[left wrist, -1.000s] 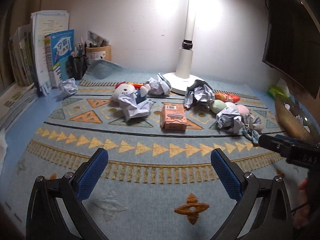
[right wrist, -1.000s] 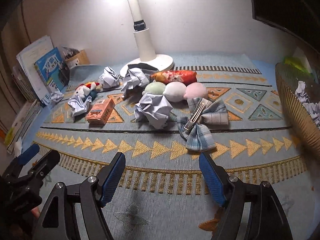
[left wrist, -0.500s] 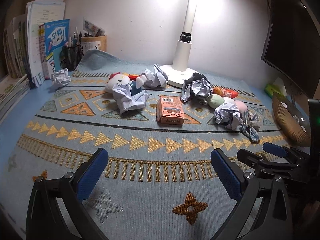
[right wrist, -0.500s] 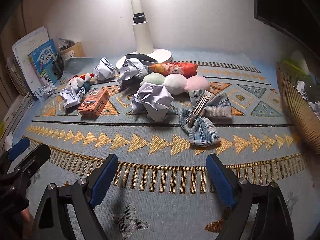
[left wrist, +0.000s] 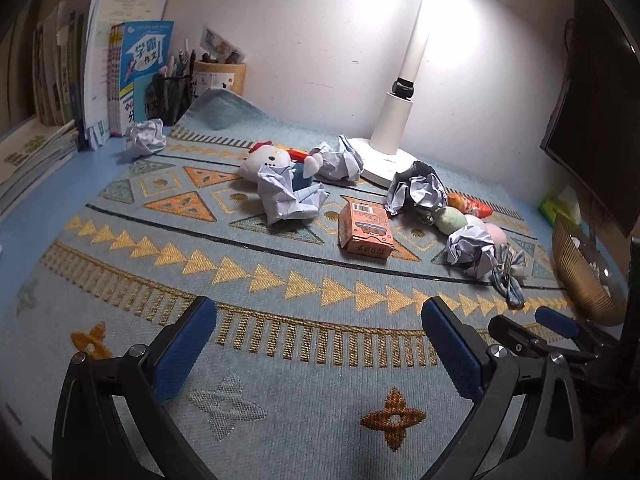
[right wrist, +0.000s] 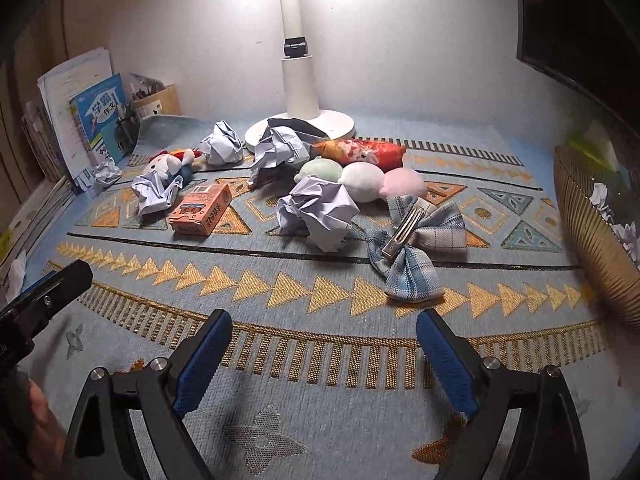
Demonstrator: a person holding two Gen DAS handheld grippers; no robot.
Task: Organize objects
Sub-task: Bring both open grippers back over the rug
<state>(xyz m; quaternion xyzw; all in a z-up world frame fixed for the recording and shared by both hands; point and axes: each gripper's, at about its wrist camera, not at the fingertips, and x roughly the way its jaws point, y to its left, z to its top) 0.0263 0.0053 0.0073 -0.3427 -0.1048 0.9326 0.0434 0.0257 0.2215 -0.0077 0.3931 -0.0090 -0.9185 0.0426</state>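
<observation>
The right tongs (right wrist: 322,354) are hovering over the patterned mat (right wrist: 328,344) with nothing between the blue pads; their jaws have just been opening and are standing wide apart. The left tongs (left wrist: 318,344) are likewise spreading wide and empty above the mat's near edge, and their tip is showing at 9 o'clock in the right wrist view.

From the right tongs, a plaid bow hair clip (right wrist: 414,246) is lying at 1 o'clock, metal clasp up. At 12 o'clock a crumpled paper ball (right wrist: 318,214) is sitting just in front of three soft round plush balls (right wrist: 362,176), green, white and pink, with a red snack packet (right wrist: 362,152) behind them. A second paper wad (right wrist: 278,150) is leaning against the white lamp base (right wrist: 340,124). At 11 o'clock an orange carton (right wrist: 202,210) is lying flat, near a white cat plush (right wrist: 166,168) partly covered by more crumpled paper (right wrist: 154,196). Two further paper balls are lying farther back towards the books (right wrist: 100,120) at 10 o'clock. At 3 o'clock a gold ribbed basket (right wrist: 592,232) is holding paper wads. A dark monitor (right wrist: 580,28) is hanging at 2 o'clock.
</observation>
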